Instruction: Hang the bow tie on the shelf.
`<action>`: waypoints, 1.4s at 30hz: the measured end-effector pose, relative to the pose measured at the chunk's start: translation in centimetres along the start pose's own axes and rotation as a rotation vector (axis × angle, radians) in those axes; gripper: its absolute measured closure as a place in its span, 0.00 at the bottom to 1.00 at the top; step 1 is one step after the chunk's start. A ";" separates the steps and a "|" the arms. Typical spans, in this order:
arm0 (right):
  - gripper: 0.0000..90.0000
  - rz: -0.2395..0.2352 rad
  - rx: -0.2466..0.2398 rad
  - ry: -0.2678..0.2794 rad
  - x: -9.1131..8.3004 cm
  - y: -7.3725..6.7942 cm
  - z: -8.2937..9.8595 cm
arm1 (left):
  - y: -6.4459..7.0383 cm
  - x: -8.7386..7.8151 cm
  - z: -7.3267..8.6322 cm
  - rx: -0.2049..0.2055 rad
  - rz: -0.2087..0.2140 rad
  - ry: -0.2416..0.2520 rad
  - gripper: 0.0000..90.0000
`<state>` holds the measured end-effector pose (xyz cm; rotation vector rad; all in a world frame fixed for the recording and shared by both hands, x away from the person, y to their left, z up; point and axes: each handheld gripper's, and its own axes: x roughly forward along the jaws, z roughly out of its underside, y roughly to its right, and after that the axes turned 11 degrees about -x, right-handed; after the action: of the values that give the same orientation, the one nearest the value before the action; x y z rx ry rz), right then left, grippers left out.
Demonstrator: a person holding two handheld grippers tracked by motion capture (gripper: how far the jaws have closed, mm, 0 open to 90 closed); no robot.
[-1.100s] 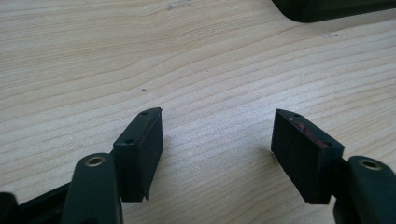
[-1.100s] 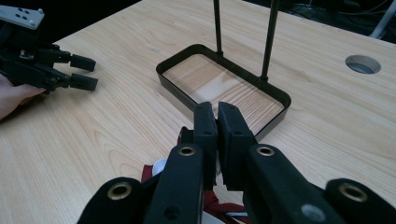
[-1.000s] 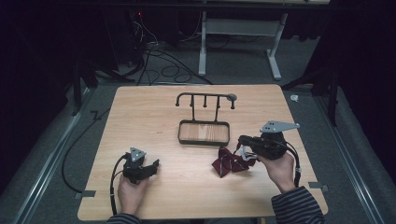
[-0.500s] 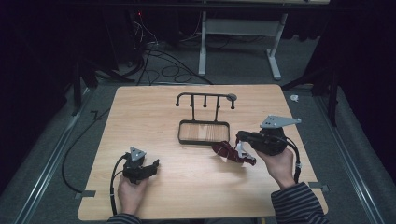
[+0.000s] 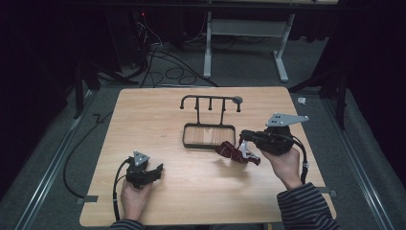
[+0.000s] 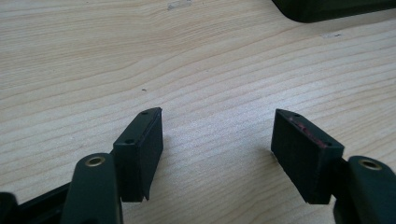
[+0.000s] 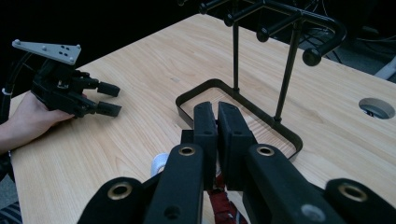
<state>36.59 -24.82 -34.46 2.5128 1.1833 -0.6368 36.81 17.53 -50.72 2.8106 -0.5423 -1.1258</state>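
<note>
A dark red fabric piece (image 5: 233, 152) with a small white part hangs from my right gripper (image 5: 243, 139), which is shut on it just right of the black tray (image 5: 186, 136). In the right gripper view the jaws (image 7: 217, 111) are pressed together, with red fabric (image 7: 220, 205) showing below them. A black hook rack (image 5: 210, 101) rises from the tray's far side, seen close in the right gripper view (image 7: 286, 70). My left gripper (image 5: 159, 169) rests open on the table at the front left. Bare wood lies between its pads (image 6: 217, 140).
The wooden table (image 5: 143, 120) has a round cable hole (image 7: 376, 108) at its far side. A cable trails from each gripper. Beyond the table are a dark floor, cables and a white desk frame (image 5: 249, 28).
My right gripper has lifted the red fabric off the table and carried it slightly left and toward the tray. The left gripper has stayed still.
</note>
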 end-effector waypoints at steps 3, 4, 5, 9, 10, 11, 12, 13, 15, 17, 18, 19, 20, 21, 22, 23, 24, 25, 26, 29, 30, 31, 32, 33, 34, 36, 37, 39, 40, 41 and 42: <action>0.98 -0.008 -0.001 0.007 0.2 0.1 -0.2 | 0.0 0.0 0.0 0.000 0.000 0.000 0.38; 0.98 -0.009 -0.001 0.008 0.2 0.1 -0.3 | 0.0 0.0 0.0 0.000 0.000 0.000 0.38; 0.98 -0.010 -0.003 0.009 0.3 0.1 -0.4 | 0.0 0.0 0.0 0.000 0.000 0.000 0.38; 0.98 -0.016 -0.009 0.015 0.4 0.2 -0.9 | 0.0 0.0 0.0 -0.001 0.000 0.000 0.38; 0.98 -0.015 -0.014 0.014 0.4 0.2 -1.0 | 0.0 0.0 0.0 -0.001 0.000 0.000 0.38; 0.98 -0.016 -0.014 0.016 0.5 0.2 -1.1 | 0.0 0.0 0.0 -0.001 0.000 0.000 0.38; 0.98 -0.017 -0.014 0.015 0.5 0.1 -1.3 | 0.0 0.0 0.0 -0.001 0.001 0.000 0.38; 0.98 -0.018 -0.017 0.018 0.5 0.2 -1.4 | 0.0 0.0 0.0 -0.001 0.001 0.000 0.38; 0.98 -0.023 -0.020 0.021 0.7 0.2 -1.6 | 0.0 0.0 0.0 -0.001 0.001 0.000 0.38; 0.98 -0.026 -0.020 0.020 0.8 0.3 -1.7 | 0.0 0.0 0.0 -0.001 0.001 0.000 0.38; 0.98 -0.030 -0.019 0.023 0.9 0.4 -1.8 | 0.0 0.0 0.0 -0.001 0.002 0.000 0.38; 0.98 -0.032 -0.020 0.022 1.0 0.4 -1.9 | 0.0 0.0 0.0 0.001 0.002 -0.002 0.38; 0.98 -0.034 -0.018 0.021 1.1 0.4 -1.9 | 0.0 0.0 0.0 0.000 0.002 -0.002 0.38; 0.98 -0.035 -0.021 0.021 1.1 0.5 -2.0 | 0.0 0.0 0.0 0.000 0.002 -0.002 0.38; 0.98 -0.037 -0.020 0.025 1.2 0.5 -2.1 | 0.0 0.0 0.0 0.001 0.002 -0.002 0.38; 0.98 -0.039 -0.019 0.024 1.3 0.6 -2.2 | 0.0 0.0 0.0 -0.001 0.002 0.000 0.38; 0.98 -0.041 -0.017 0.026 1.3 0.6 -2.3 | 0.0 0.0 0.0 0.001 0.002 -0.002 0.38; 0.98 -0.041 -0.014 0.023 1.4 0.7 -2.4 | 0.0 0.0 0.0 0.001 0.002 -0.002 0.38; 0.98 -0.041 -0.014 0.025 1.5 0.7 -2.5 | 0.0 0.0 0.0 0.001 0.002 -0.002 0.38; 0.98 -0.046 -0.017 0.029 1.7 0.8 -2.9 | 0.0 0.0 0.0 0.001 0.002 -0.002 0.38; 0.98 -0.046 -0.018 0.028 1.7 0.9 -3.0 | 0.0 0.0 0.0 0.001 0.002 -0.002 0.38; 0.98 -0.046 -0.019 0.028 1.8 1.0 -3.1 | 0.0 0.0 0.0 0.001 0.002 -0.002 0.38; 0.98 -0.049 -0.016 0.028 1.9 1.0 -3.2 | 0.0 0.0 0.0 0.001 0.002 -0.002 0.38; 0.98 -0.051 -0.013 0.026 2.0 1.1 -3.3 | 0.0 0.0 0.0 0.001 0.002 -0.003 0.38; 0.98 -0.052 -0.017 0.028 2.1 1.1 -3.4 | 0.0 0.0 0.0 0.001 0.001 -0.003 0.38; 0.98 -0.055 -0.017 0.028 2.3 1.3 -3.6 | 0.0 0.0 0.0 -0.002 0.002 0.000 0.38; 0.98 -0.056 -0.016 0.028 2.4 1.3 -3.7 | 0.0 0.0 0.0 -0.001 0.001 0.000 0.38; 0.98 -0.059 -0.015 0.030 2.6 1.4 -4.0 | 0.0 0.0 0.0 -0.001 0.001 0.000 0.38; 0.98 -0.061 -0.016 0.030 2.7 1.5 -4.1 | 0.0 0.0 0.0 -0.001 0.001 0.000 0.38; 0.98 -0.061 -0.015 0.028 2.8 1.5 -4.2 | 0.0 0.0 0.0 -0.001 0.001 0.000 0.38; 0.98 -0.063 -0.017 0.028 2.9 1.6 -4.3 | 0.0 0.0 0.0 -0.001 0.001 0.000 0.38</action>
<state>40.62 -22.07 -32.08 2.4864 1.2764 -0.6063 36.81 17.54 -50.72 2.8091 -0.5432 -1.1256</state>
